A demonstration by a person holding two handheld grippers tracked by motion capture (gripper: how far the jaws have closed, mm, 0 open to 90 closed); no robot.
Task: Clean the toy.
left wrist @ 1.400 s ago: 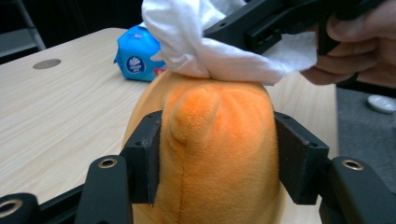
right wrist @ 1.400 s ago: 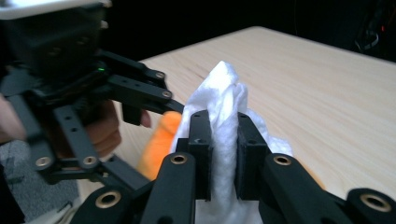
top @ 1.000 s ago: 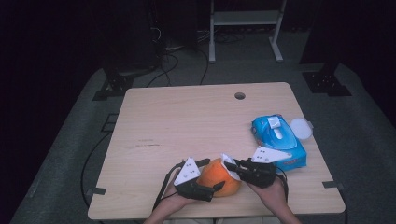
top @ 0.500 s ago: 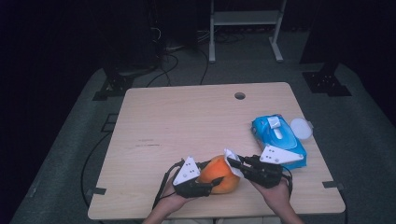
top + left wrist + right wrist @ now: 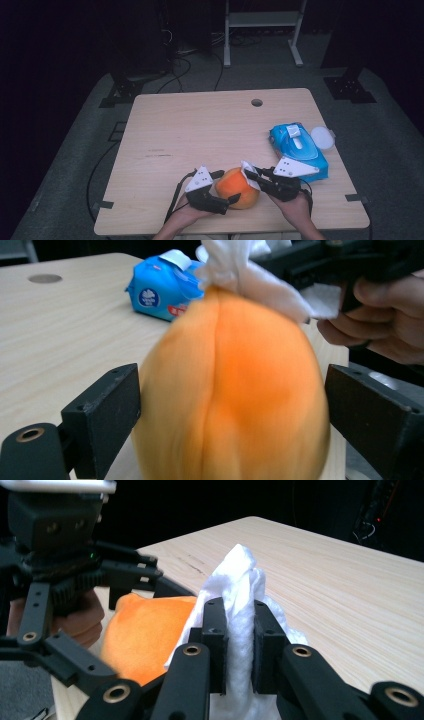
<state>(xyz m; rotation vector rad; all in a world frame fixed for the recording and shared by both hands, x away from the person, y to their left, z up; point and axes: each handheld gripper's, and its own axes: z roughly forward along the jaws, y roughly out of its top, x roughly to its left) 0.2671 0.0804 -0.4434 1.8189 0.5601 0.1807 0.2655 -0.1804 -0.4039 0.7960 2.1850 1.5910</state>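
Near the table's front edge, my left gripper (image 5: pixel 227 187) sits wide around the orange toy (image 5: pixel 230 390). My right gripper (image 5: pixel 239 645) pinches the wipe (image 5: pixel 240 587), so I should rub softly.

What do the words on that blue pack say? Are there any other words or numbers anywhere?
None can be read.
Blue wipes pack: a round white logo and a red label with print, both too small and blurred to read.
Same pack from the high view: white markings on top, too small to read.
Orange plush fruit and white wipe: no text on them.
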